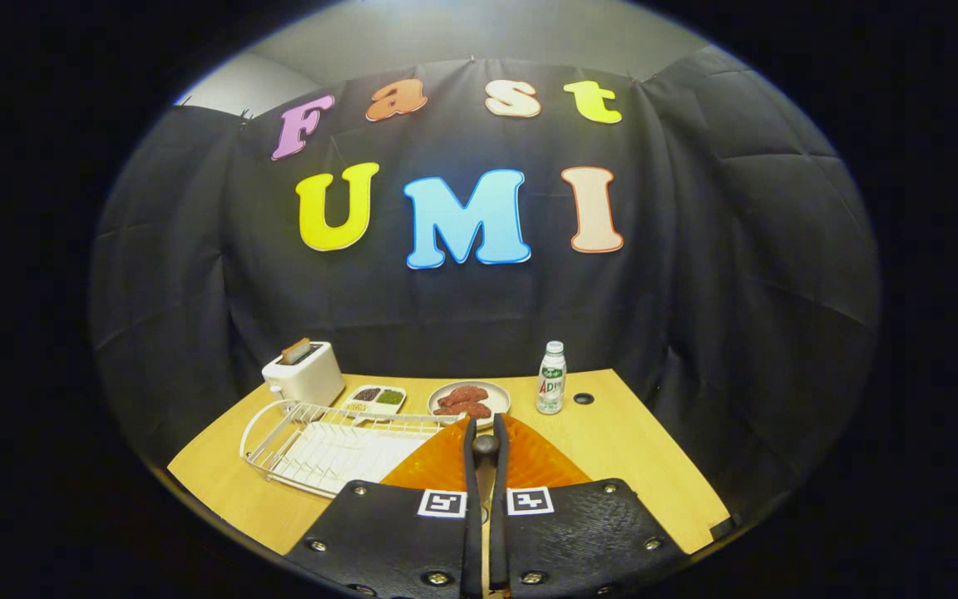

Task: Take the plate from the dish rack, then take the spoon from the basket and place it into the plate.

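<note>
Holding the spoon [486, 453] by its slim handle, the gripper [486, 433] is closed on it from both sides, directly over the orange plate [437, 466]. That plate lies flat just beside the dish rack [321, 449]. The spoon is judged light, stiff and slippery, so a grip low on the handle is advised, with release close above the plate.
</note>
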Demonstrator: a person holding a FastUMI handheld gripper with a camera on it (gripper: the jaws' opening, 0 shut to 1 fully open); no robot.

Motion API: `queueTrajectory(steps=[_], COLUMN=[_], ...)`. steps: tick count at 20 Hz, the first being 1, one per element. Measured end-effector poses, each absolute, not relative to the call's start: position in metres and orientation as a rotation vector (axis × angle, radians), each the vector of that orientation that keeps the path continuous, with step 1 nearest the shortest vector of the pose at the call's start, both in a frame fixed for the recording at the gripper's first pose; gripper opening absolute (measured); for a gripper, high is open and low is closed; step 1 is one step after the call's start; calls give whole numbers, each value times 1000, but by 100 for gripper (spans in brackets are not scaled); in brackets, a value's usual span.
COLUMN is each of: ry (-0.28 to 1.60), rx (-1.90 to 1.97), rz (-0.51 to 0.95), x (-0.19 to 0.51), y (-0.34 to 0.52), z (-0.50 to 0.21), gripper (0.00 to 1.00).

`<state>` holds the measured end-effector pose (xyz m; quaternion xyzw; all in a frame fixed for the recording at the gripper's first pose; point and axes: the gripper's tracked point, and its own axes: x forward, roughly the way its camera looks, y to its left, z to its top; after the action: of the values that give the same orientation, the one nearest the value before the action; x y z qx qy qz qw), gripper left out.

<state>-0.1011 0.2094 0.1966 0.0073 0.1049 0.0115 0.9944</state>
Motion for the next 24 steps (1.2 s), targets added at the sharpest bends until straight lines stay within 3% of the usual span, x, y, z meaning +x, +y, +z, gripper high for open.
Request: queueTrajectory(steps=[13,24], ry=[386,403], rx=[60,29], rz=[156,217], x=[-104,-103], y=[324,356], z=[86,57], gripper=[4,4])
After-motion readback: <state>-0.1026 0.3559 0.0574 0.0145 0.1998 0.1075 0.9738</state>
